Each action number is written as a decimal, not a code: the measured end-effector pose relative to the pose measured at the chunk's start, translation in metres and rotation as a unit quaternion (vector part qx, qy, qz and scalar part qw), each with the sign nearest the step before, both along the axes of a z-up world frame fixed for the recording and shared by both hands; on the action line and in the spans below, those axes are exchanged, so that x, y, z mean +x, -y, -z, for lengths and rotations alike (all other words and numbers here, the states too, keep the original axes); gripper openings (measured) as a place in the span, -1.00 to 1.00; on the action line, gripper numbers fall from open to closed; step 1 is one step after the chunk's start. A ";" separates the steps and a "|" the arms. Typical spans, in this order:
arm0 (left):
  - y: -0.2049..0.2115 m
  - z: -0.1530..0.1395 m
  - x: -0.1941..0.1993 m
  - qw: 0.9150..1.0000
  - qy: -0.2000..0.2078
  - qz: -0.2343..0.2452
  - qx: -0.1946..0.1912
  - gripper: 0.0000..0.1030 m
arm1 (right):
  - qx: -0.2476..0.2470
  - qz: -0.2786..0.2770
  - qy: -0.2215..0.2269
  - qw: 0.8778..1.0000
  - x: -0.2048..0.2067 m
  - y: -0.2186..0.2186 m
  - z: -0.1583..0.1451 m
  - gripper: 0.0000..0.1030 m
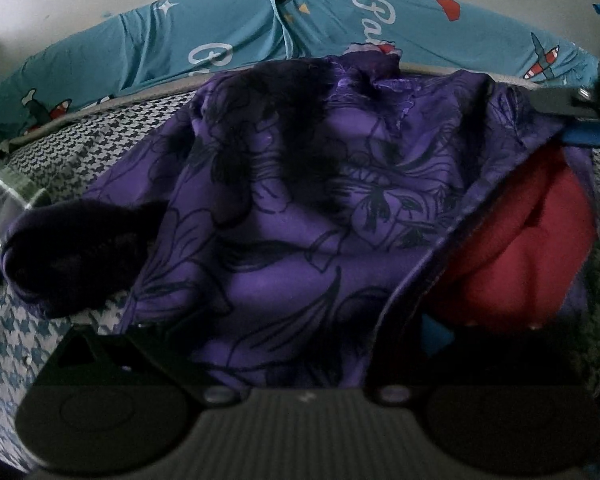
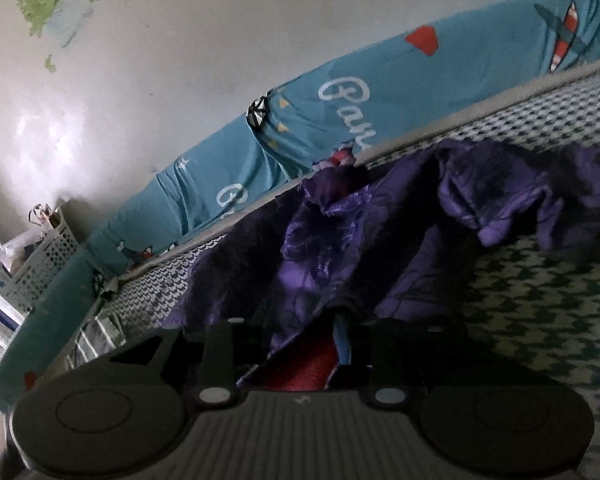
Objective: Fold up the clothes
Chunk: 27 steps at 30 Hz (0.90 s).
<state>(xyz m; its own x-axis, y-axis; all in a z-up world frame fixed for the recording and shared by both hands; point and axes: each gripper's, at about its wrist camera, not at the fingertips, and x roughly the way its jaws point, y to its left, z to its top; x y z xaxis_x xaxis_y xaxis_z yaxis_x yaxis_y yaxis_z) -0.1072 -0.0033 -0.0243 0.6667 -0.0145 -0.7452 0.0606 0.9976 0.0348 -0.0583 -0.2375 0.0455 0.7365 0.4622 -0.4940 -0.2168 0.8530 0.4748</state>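
A purple garment with a dark flower print [image 1: 300, 208] lies heaped on the houndstooth bed cover [image 1: 52, 344]. It drapes over my left gripper [image 1: 304, 336], whose fingers stand wide apart with their tips hidden under the cloth. One dark sleeve [image 1: 72, 256] sticks out to the left. A red garment [image 1: 516, 256] lies under the purple one's right edge. My right gripper [image 2: 288, 340] has its jaws partly apart, and purple garment [image 2: 340, 240] and red cloth [image 2: 300, 368] hang loosely between them. The right gripper [image 1: 568, 108] also shows at the garment's far right corner.
A teal sheet with planes and white script [image 1: 240, 32] runs along the bed's far edge against a grey wall [image 2: 160, 60]. A green plaid cloth [image 1: 4, 208] lies at the left. A perforated basket [image 2: 48, 256] stands beyond the bed's corner.
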 end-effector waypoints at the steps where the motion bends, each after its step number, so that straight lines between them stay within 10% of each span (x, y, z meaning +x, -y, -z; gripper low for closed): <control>1: 0.000 0.000 0.000 1.000 0.000 0.000 -0.001 1.00 | -0.007 0.000 0.004 1.000 -0.005 0.002 -0.001 -0.40; 27: -0.009 0.000 0.003 0.999 -0.008 -0.020 -0.033 1.00 | -0.192 0.028 -0.004 0.981 -0.093 0.009 0.022 -0.17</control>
